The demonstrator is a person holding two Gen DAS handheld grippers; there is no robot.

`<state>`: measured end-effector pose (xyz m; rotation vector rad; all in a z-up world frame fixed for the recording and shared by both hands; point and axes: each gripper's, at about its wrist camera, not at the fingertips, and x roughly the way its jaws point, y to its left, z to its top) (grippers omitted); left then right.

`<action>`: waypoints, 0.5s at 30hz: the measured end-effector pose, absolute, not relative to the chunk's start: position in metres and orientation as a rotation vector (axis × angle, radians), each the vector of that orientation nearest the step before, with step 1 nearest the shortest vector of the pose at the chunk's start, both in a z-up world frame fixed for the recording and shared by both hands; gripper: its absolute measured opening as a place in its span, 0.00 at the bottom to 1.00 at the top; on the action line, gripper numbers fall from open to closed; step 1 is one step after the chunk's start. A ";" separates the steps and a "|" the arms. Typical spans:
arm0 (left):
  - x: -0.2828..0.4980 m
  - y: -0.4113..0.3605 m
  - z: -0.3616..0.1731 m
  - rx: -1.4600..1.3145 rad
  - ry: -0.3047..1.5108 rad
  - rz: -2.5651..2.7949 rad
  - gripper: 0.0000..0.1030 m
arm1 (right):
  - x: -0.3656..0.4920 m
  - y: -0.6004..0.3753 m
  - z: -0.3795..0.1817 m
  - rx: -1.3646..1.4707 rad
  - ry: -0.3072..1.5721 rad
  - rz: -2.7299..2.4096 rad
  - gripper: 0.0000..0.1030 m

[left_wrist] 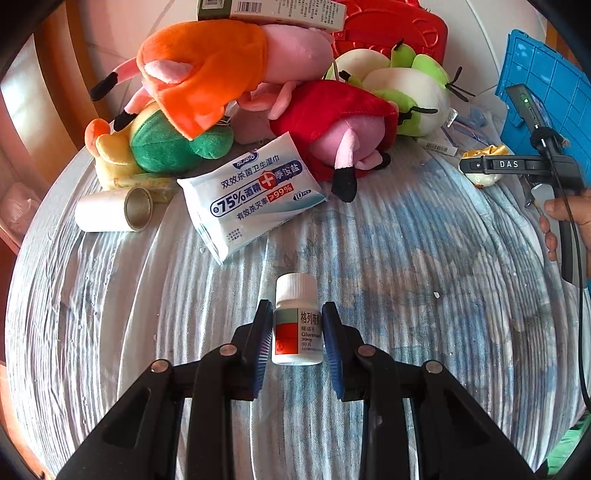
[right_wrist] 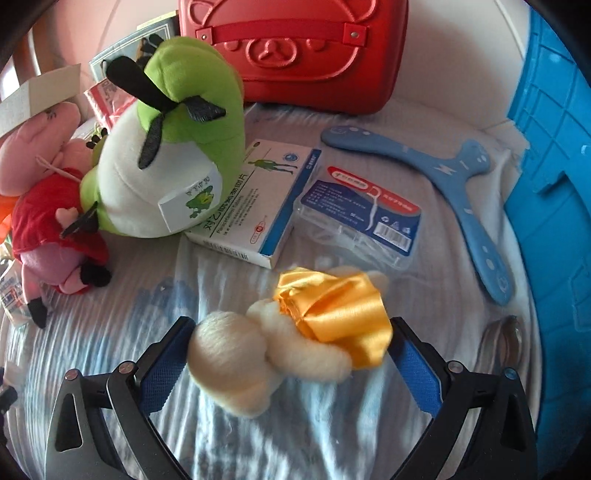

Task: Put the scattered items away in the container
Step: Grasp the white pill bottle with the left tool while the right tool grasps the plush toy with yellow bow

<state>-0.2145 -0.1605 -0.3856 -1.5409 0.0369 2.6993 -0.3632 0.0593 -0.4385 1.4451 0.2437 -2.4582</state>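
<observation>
Clearly printed on the pill bottle (left_wrist: 296, 325) are Chinese characters and "Glurenorm" above "30mg"; its white cap points to twelve o'clock, and the left tongs (left_wrist: 297, 341) sit on either side of its label, pads just beside or touching it, though I cannot tell whether they press. At eleven o'clock from it lies a wipes pack (left_wrist: 248, 195) reading "75%" and "≥99%", with a paper roll (left_wrist: 112, 209) at its nine o'clock. Behind these, a heap of plush toys (left_wrist: 236, 92) blocks the way to the red case (left_wrist: 402, 26). "DAS" shows on the other tool at three o'clock, near the blue crate (left_wrist: 546, 85).

Seen from the right wrist, the right tongs (right_wrist: 290, 354) stand wide apart around a cream plush with a yellow satin cloth (right_wrist: 291, 332). At twelve o'clock lies a medicine box (right_wrist: 255, 201) marked "Paracetamol Tablets", touching a floss pick box (right_wrist: 360, 214). A blue boomerang (right_wrist: 458, 181) lies at two o'clock, beside the crate wall. A green and white plush (right_wrist: 166, 147) leans over the medicine box. Everything rests on a striped bedsheet (left_wrist: 406, 277)
</observation>
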 end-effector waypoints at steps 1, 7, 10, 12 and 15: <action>-0.215 -0.161 -0.385 -1.541 0.034 2.701 0.26 | -0.363 0.058 -0.440 1.445 0.259 -2.448 0.80; -0.216 -0.162 -0.380 -1.530 0.024 2.712 0.26 | -0.351 0.055 -0.435 1.412 0.283 -2.435 0.54; -0.215 -0.162 -0.376 -1.517 0.019 2.720 0.26 | -0.343 0.055 -0.428 1.382 0.272 -2.443 0.53; -0.215 -0.162 -0.372 -1.506 0.017 2.728 0.26 | -0.338 0.055 -0.421 1.365 0.266 -2.443 0.53; -0.215 -0.159 -0.365 -1.490 0.012 2.739 0.26 | -0.330 0.056 -0.409 1.340 0.261 -2.443 0.54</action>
